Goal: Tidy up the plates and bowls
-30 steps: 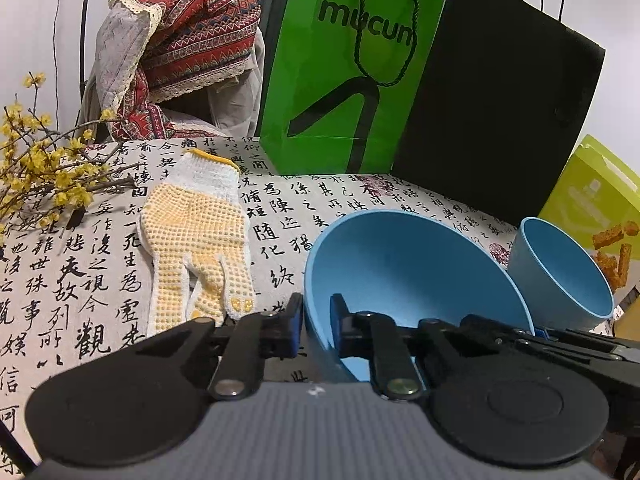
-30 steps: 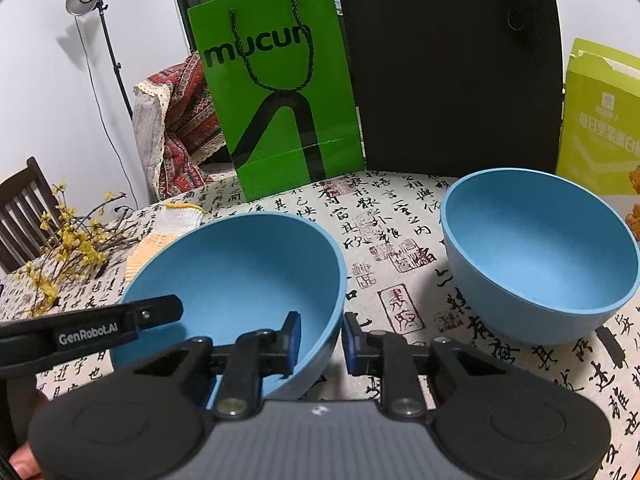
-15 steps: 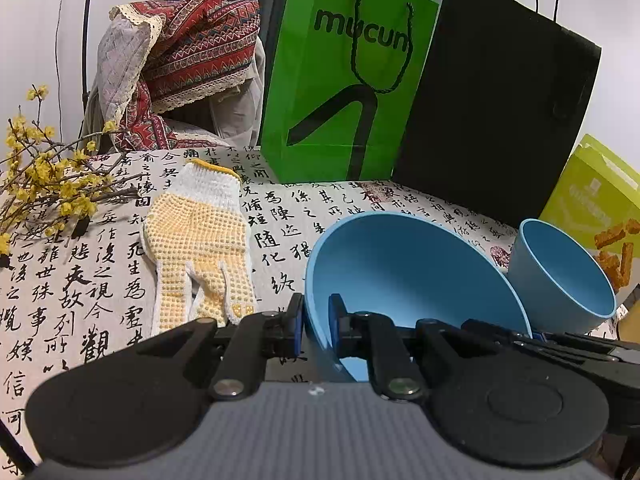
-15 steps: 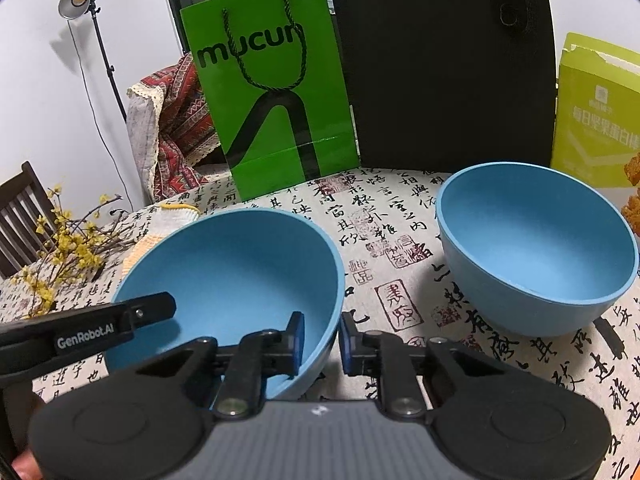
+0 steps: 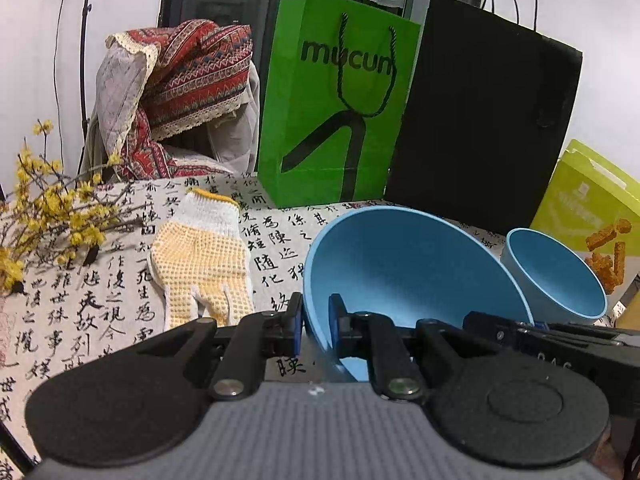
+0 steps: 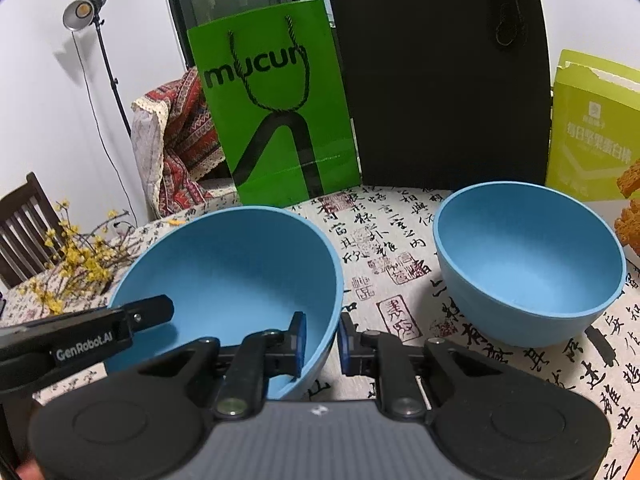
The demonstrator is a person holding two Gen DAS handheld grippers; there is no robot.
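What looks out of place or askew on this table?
A work glove lies on the tablecloth among tableware. The near blue bowl sits tilted, both grippers clamping its rim.

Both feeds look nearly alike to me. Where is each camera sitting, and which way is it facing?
Left wrist view: sits behind the left gripper, looking forward and down across the calligraphy-print tablecloth; its jaws clamp the left rim of the tilted wide blue plastic bowl.
Right wrist view: sits behind the right gripper, facing likewise; its jaws straddle that bowl's right rim, with the left gripper's finger entering from the left.
Shared: that bowl, the deeper blue bowl, and the green paper bag.
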